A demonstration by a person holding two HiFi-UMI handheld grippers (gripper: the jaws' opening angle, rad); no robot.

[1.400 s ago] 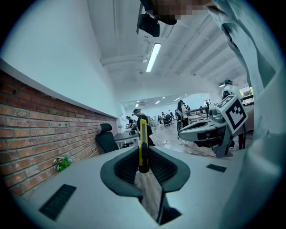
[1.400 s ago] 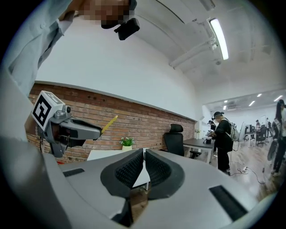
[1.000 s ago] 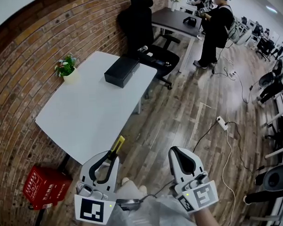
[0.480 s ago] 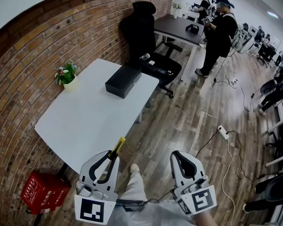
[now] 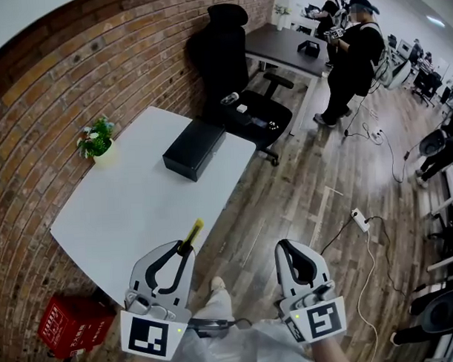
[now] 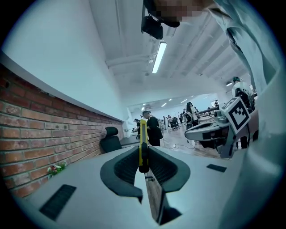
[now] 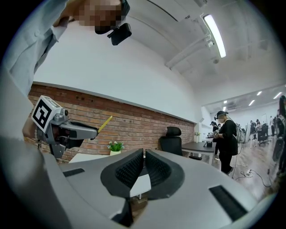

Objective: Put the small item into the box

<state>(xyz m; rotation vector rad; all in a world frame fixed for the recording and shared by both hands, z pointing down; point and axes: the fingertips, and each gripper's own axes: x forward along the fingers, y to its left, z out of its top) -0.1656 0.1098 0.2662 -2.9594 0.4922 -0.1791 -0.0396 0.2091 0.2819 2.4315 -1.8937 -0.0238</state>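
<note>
Small yellow item [image 5: 193,232]: clamped in left tool [image 5: 184,251], near tabletop [image 5: 131,209] edge. Right tool [image 5: 287,248]: jaws together, nothing held. Step judged: carry. Next: black box [image 5: 193,148], lid seemingly down, is to be reached and opened.

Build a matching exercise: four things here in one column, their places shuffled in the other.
1. yellow item
2. box
3. plant
4. red crate

A. on the floor beside the table
B. between the left gripper's jaws
C. on the table, at the wall
D. on the table, at the end by the chair

Pairs: 1-B, 2-D, 3-C, 4-A.
</note>
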